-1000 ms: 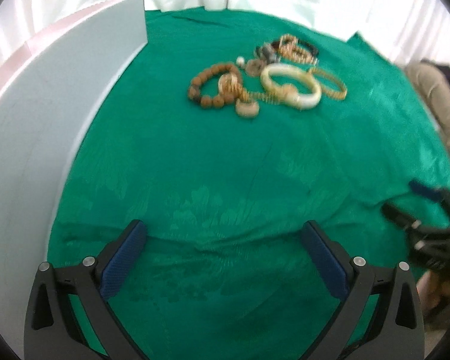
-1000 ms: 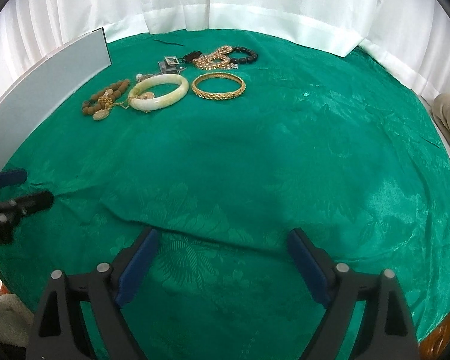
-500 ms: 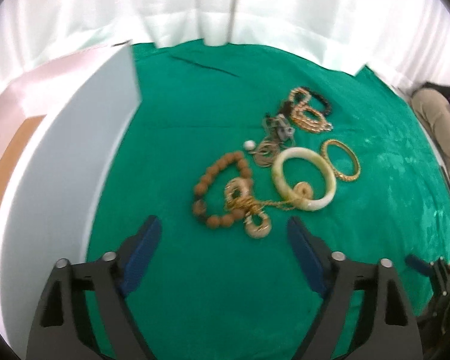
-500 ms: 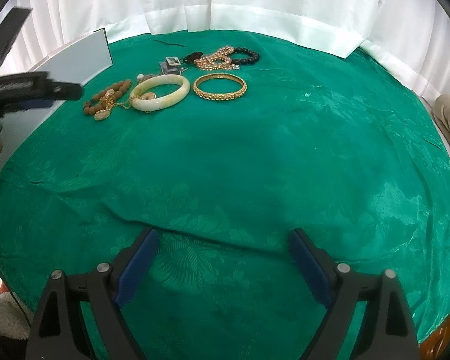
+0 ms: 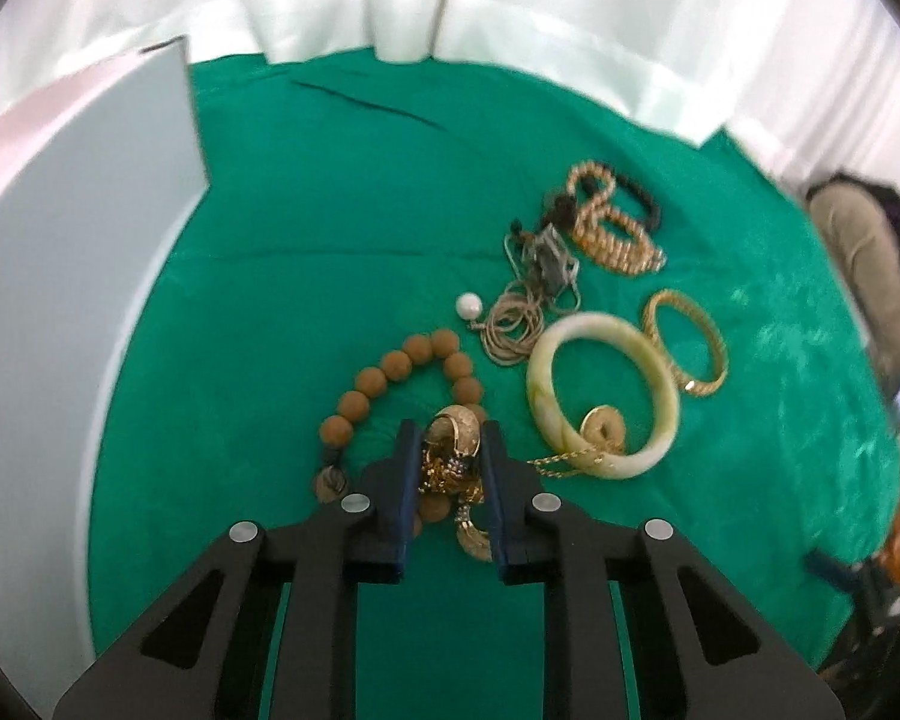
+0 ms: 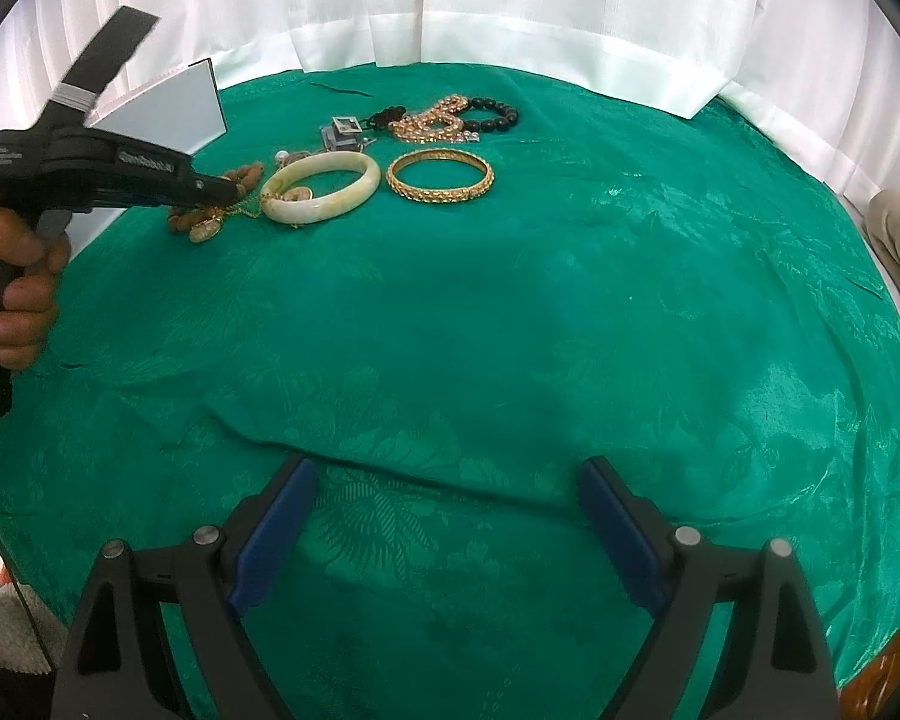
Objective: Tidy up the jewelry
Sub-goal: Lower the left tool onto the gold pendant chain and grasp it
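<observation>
Gold item: a textured gold ring-shaped ornament (image 5: 455,438) with a tangle of fine gold chain (image 5: 444,474) lies on the green patterned tablecloth (image 5: 330,228), on the near side of the jewelry cluster, between the two blue pads of the left gripper (image 5: 448,443).
Left gripper: jaws are closing around the gold ornament; pads stand just beside it on both sides, and firm contact cannot be confirmed from the blurred left wrist view.
Brown bead bracelet (image 5: 390,384): loop of round brown wooden beads, partly under the gold ornament and under the left gripper's fingers.
Pale jade bangle (image 5: 600,396): rests flat just right of the ornament; a small gold ring (image 5: 603,423) lies inside it, and the chain passes under its near rim.
Gold bangle (image 6: 440,183): filigree band, flat, just beside the jade bangle.
Far cluster: thin coiled chain (image 5: 513,324), white pearl (image 5: 468,306), grey metal pendant (image 5: 549,255), gold bead strand (image 5: 612,234), black bead bracelet (image 6: 492,114), all close together.
Grey panel (image 5: 60,252): stands upright at the cloth's left edge.
Right gripper (image 6: 444,519): jaws spread wide above bare cloth, holding nothing, well apart from the jewelry.
Person's hand (image 6: 21,294): wraps the left gripper's handle.
</observation>
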